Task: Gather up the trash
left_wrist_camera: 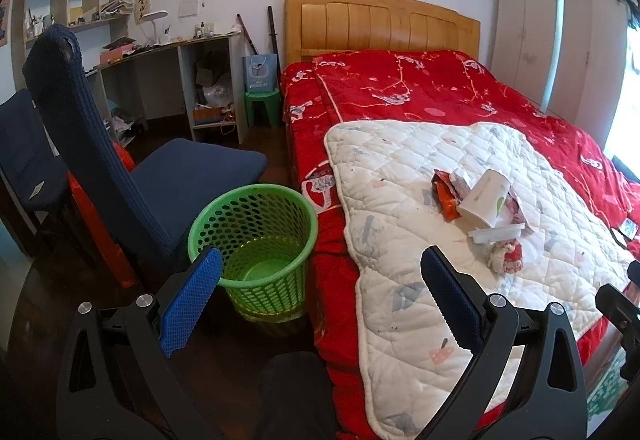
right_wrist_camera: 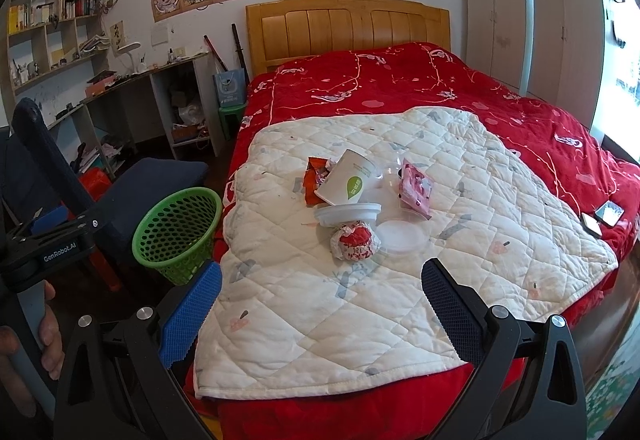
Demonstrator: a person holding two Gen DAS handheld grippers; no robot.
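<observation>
Here, both my claws hang spread wide and empty at the foot of the bed. The right gripper (right_wrist_camera: 322, 304) faces the trash heap directly: the crumpled red-and-white wrapper (right_wrist_camera: 354, 242) lies nearest, straight ahead of the gap between its jaws, on the white quilted pad (right_wrist_camera: 320, 320). Just behind the wrapper, a shallow white container (right_wrist_camera: 347, 213) lies touching it, and the paper cup (right_wrist_camera: 348, 181) lies tipped on its side against the container, its long axis running from lower left to upper right, mouth toward the left. An orange packet (right_wrist_camera: 314, 179) sits to the cup's left, a pink packet (right_wrist_camera: 416, 187) to its right, and a clear round lid (right_wrist_camera: 402, 236) just right of the wrapper.

The left gripper (left_wrist_camera: 322, 304) points further left; in its view the same heap lies well off to the right, while the green perforated basket (left_wrist_camera: 256, 240) stands on the floor just ahead of its left finger (left_wrist_camera: 192, 304), beside the bed's edge and in front of a blue chair (left_wrist_camera: 120, 159). The basket appears empty.

I judge the right claw the nearer to the trash and the left the nearer to the basket. The first pick would therefore run straight forward to the wrapper, then carry leftward across the pad's edge to the basket.
</observation>
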